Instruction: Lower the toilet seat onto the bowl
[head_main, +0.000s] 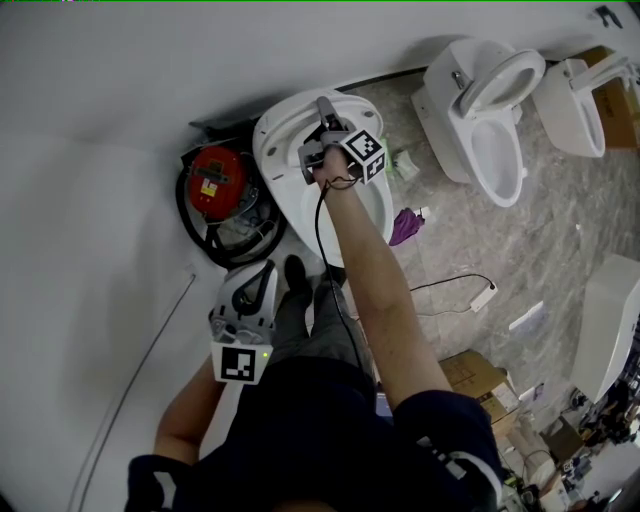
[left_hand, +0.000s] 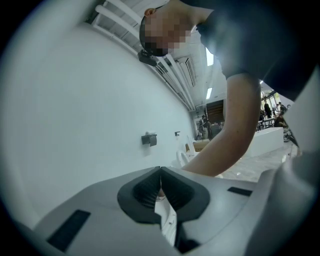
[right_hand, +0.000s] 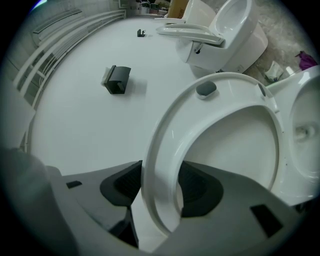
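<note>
Toilet seat upright, its rim in the pinch of right gripper

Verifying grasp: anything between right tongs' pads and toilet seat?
Nothing: right gripper view shows the toilet seat rim directly against both pads of the right tongs.

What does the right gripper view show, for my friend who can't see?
Grey two-jaw tongs grip the rim of a raised white plastic toilet seat ring, with the white bowl at right. Another white toilet stands behind.
</note>
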